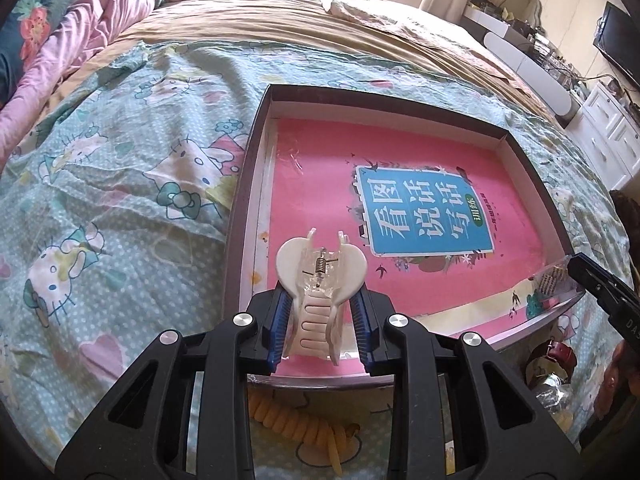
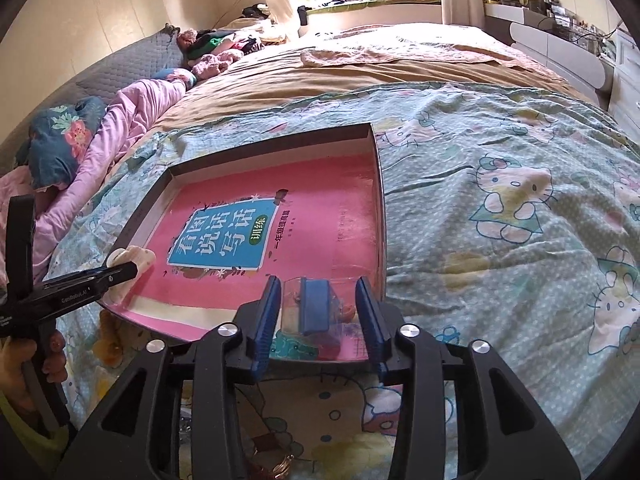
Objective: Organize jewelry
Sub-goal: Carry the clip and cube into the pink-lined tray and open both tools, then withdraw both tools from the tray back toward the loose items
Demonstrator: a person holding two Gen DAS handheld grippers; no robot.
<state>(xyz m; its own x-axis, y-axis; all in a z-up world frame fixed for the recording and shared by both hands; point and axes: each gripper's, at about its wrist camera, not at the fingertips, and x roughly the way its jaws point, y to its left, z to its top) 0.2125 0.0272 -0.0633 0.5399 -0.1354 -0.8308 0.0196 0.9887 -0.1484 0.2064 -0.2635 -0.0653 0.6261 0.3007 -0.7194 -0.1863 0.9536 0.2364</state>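
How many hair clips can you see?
1. The white hair clip is pinched in the left gripper over the near edge of the box. Others may hide below the grippers.

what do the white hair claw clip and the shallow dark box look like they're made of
Hair claw clip: looks like glossy cream plastic with a clear centre, going by its smooth moulded teeth; its bare coiled spring looks like metal. The left gripper is shut on it.

Shallow box: probably cardboard, matte dark outside and white inside, with thin, straight folded walls. A glossy pink book cover lines its floor.
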